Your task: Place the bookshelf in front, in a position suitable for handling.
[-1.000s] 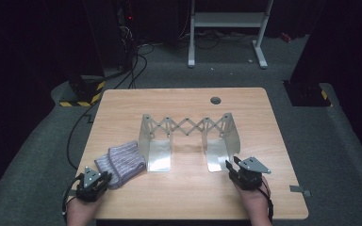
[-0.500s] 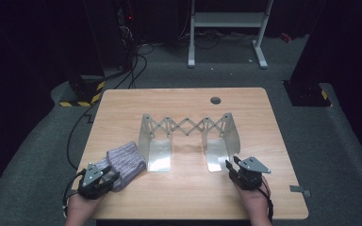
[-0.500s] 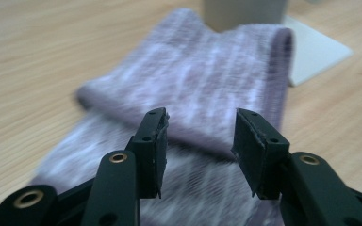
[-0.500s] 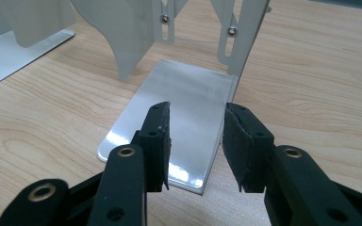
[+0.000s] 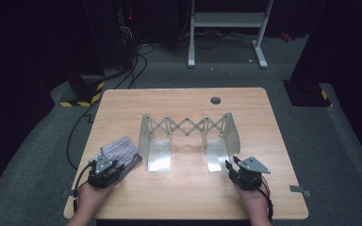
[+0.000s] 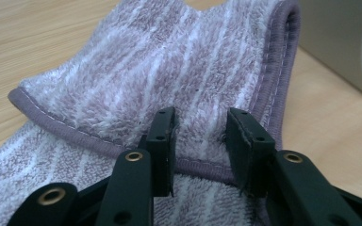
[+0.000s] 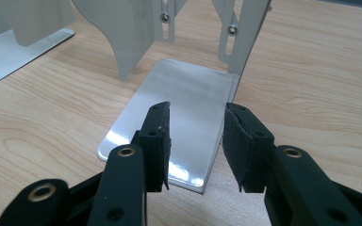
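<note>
A folded purple-and-white striped towel (image 5: 120, 149) lies at the table's front left, seen close up in the left gripper view (image 6: 169, 61). My left gripper (image 5: 115, 167) is at its near edge. Its jaws (image 6: 200, 127) have just been closing but stand open, with the towel's hemmed fold in the gap and the pads not pinching it. A folding metal rack (image 5: 188, 126) with scissor links stands mid-table. My right gripper (image 5: 231, 166) is open, its jaws (image 7: 195, 141) just above the near end of the rack's right base plate (image 7: 188, 94), with nothing between them.
The wooden table (image 5: 179, 197) has a round cable hole (image 5: 215, 100) at the back. The rack's left plate (image 5: 159, 155) lies just right of the towel. Cables and a white stand are on the floor beyond the table.
My left gripper has moved forward and to the right onto the towel's near edge. The right gripper has stayed where it was.
</note>
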A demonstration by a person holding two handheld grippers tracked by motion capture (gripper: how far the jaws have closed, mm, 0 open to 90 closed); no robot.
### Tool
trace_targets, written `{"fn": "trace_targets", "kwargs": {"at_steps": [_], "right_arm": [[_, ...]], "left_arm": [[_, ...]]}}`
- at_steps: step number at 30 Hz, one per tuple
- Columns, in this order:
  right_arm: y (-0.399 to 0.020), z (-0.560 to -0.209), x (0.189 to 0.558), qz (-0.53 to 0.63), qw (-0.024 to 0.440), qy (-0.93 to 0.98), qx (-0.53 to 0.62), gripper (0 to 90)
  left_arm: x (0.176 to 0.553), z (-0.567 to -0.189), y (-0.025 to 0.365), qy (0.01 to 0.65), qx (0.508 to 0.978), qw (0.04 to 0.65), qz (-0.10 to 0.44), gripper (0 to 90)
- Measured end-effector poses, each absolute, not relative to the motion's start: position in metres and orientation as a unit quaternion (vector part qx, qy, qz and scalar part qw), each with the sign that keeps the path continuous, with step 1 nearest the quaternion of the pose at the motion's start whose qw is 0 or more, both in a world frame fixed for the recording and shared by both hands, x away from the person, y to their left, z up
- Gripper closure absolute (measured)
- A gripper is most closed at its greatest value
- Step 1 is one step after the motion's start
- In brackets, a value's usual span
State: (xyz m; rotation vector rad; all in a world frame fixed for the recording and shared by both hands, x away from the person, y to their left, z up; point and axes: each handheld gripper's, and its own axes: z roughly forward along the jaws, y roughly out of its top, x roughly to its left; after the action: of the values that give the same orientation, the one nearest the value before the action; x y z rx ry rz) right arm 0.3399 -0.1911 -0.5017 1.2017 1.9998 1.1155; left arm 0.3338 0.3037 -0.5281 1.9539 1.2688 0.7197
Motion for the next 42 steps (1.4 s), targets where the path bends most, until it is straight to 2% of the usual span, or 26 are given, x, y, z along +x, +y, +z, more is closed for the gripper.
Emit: {"fn": "trace_targets", "kwargs": {"at_steps": [3, 5, 7, 11, 15, 18, 21, 27, 29, 31, 33, 37, 41, 42], "right_arm": [[-0.191, -0.502, 0.341, 0.415, 0.274, 0.744, 0.447, 62.0], [-0.191, -0.501, 0.341, 0.415, 0.275, 0.743, 0.447, 61.9], [-0.191, -0.501, 0.34, 0.416, 0.275, 0.742, 0.448, 61.7], [-0.193, -0.5, 0.34, 0.418, 0.275, 0.74, 0.449, 61.3], [-0.193, -0.5, 0.34, 0.418, 0.274, 0.741, 0.447, 61.2], [-0.192, -0.501, 0.34, 0.417, 0.274, 0.742, 0.447, 61.3], [-0.192, -0.501, 0.34, 0.417, 0.273, 0.742, 0.448, 61.3], [-0.192, -0.501, 0.341, 0.416, 0.273, 0.743, 0.448, 61.4], [-0.192, -0.501, 0.34, 0.415, 0.273, 0.743, 0.448, 61.4], [-0.192, -0.502, 0.34, 0.416, 0.273, 0.743, 0.448, 61.4], [-0.193, -0.502, 0.341, 0.416, 0.272, 0.743, 0.449, 61.4], [-0.191, -0.501, 0.34, 0.417, 0.273, 0.743, 0.446, 61.4], [-0.192, -0.5, 0.34, 0.417, 0.274, 0.742, 0.447, 61.4], [-0.192, -0.5, 0.34, 0.417, 0.274, 0.742, 0.447, 61.4]], "left_arm": [[0.336, -0.527, 0.294, 0.496, 0.748, 0.346, 0.274, 64.5], [0.336, -0.525, 0.288, 0.49, 0.75, 0.362, 0.259, 62.2], [0.332, -0.518, 0.281, 0.471, 0.76, 0.365, 0.261, 54.5], [0.331, -0.498, 0.29, 0.447, 0.753, 0.376, 0.302, 43.9], [0.345, -0.483, 0.309, 0.455, 0.751, 0.386, 0.283, 24.9], [0.362, -0.48, 0.313, 0.445, 0.784, 0.341, 0.266, 10.8], [0.376, -0.486, 0.312, 0.442, 0.808, 0.305, 0.243, 3.8], [0.394, -0.512, 0.304, 0.436, 0.847, 0.25, 0.172, 2.1], [0.394, -0.514, 0.306, 0.439, 0.845, 0.259, 0.163, 1.4], [0.394, -0.513, 0.306, 0.44, 0.846, 0.258, 0.159, 3.0], [0.391, -0.512, 0.305, 0.434, 0.848, 0.263, 0.152, 8.9], [0.384, -0.509, 0.303, 0.415, 0.853, 0.278, 0.152, 28.8], [0.378, -0.508, 0.301, 0.407, 0.85, 0.293, 0.161, 56.3], [0.376, -0.509, 0.301, 0.41, 0.846, 0.3, 0.163, 60.2]]}}
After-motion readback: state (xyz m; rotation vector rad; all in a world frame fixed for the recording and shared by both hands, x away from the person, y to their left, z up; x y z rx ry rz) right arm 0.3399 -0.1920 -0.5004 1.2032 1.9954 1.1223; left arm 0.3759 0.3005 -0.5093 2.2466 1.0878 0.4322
